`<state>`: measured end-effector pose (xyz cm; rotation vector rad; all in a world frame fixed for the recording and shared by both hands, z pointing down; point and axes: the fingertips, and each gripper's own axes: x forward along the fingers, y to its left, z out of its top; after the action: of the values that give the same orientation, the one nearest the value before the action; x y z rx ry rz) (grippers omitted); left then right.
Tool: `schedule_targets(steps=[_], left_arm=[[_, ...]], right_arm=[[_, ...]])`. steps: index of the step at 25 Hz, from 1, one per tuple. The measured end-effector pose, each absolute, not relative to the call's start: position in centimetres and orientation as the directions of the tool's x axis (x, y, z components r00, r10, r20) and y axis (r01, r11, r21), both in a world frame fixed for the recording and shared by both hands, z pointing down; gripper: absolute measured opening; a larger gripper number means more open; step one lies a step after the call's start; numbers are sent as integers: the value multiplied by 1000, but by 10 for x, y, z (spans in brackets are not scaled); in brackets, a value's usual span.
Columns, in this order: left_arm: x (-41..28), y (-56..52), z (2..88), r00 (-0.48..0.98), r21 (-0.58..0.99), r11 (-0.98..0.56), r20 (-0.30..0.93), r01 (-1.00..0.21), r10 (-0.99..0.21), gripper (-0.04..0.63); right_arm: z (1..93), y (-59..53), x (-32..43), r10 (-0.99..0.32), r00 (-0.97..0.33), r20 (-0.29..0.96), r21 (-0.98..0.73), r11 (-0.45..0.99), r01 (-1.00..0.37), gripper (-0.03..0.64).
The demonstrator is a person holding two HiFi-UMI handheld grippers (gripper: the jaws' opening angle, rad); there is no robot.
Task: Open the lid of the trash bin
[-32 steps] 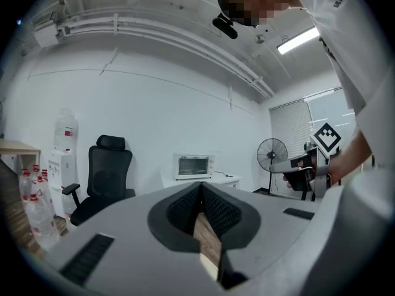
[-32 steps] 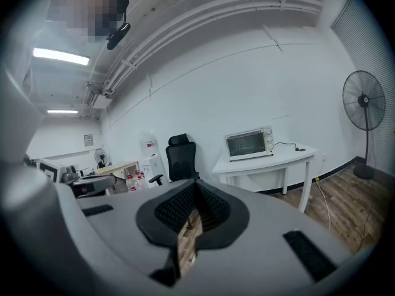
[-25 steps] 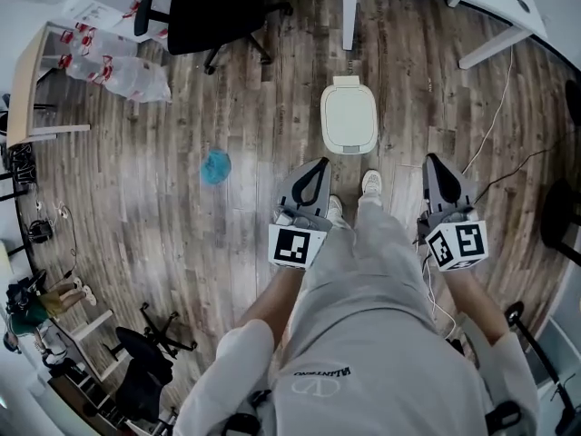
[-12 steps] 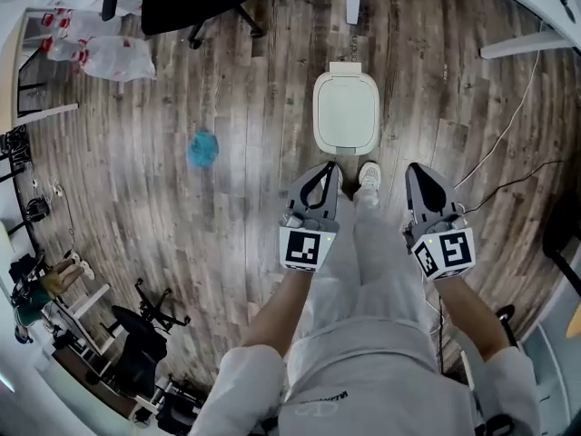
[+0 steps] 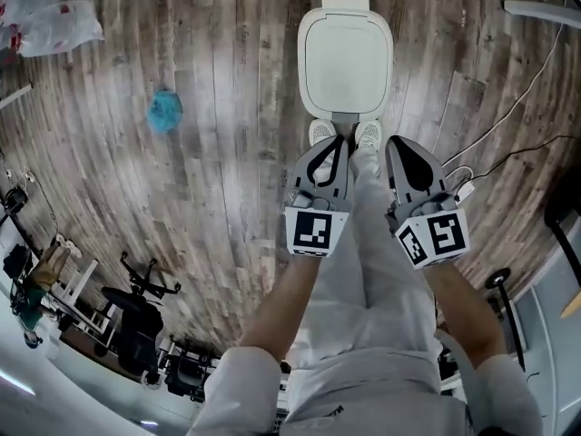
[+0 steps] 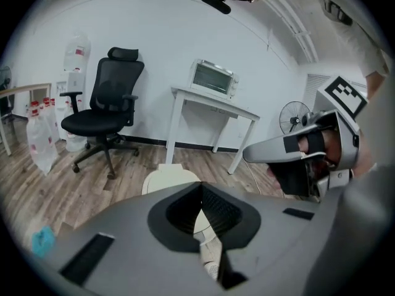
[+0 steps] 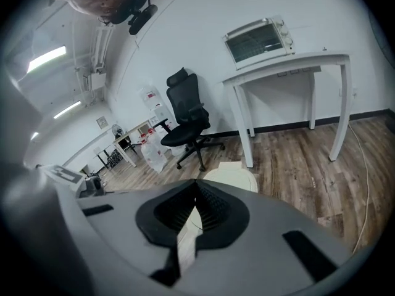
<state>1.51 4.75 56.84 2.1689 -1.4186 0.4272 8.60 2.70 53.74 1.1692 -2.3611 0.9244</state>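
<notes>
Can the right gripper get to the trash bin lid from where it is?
Probably yes. The right gripper hangs near the front edge of the closed trash bin lid, and nothing lies between them. Its jaws are together.

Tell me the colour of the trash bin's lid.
The lid is plain cream-white, with no pattern; the head view shows it best.

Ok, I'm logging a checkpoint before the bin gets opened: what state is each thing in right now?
Trash bin lid: closed, lying flat.
Left hand-held gripper: jaws together, holding nothing.
Right hand-held gripper: jaws together, holding nothing.
Toaster oven: door shut.
</notes>
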Motion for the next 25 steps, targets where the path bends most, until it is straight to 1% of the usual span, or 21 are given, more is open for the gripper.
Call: schedule_targets(steps=[4, 10, 14, 25], left_arm=[[18, 45, 611, 406, 263, -310, 534, -914, -742, -2], [2, 48, 648, 383, 283, -266, 546, -921, -745, -2], [-3, 49, 664, 379, 277, -268, 532, -923, -757, -2], [-13, 65, 690, 385, 317, -238, 565, -918, -730, -2]], right_arm=[[597, 38, 70, -522, -601, 605, -419, 434, -798, 17], [664, 65, 52, -443, -605, 662, -470, 384, -795, 16], [692, 74, 43, -419, -595, 686, -470, 369, -802, 16], [741, 77, 30, -408, -561, 720, -459, 327, -826, 15]])
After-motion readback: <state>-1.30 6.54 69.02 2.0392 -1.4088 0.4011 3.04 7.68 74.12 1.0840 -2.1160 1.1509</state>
